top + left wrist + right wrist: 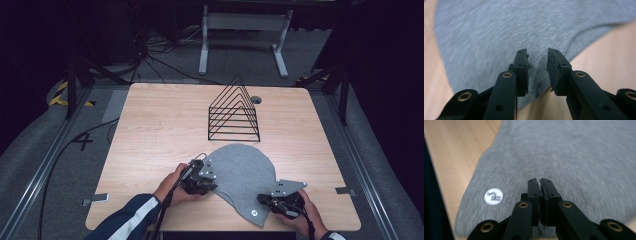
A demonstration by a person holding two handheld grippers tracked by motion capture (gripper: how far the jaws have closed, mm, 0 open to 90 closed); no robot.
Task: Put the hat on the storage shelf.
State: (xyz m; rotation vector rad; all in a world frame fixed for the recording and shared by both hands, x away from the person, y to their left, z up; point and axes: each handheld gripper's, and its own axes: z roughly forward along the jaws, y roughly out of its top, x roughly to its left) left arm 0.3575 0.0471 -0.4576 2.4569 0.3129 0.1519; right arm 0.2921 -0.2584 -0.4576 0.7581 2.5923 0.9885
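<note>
Both grippers, the left gripper (pixel 206 176) and the right gripper (pixel 266 201), are black with brass-ringed holes, grey three-cornered plates and trailing black cables; the person's sleeve (pixel 131 217) is navy with white stripes.

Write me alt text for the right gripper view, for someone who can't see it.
Two black jaws of the right claw rise from the bottom, pressed together over a grey cloth; whether they pinch it cannot be told. A round white logo sits on the cloth to their left, with the wooden table beyond its edge.
</note>
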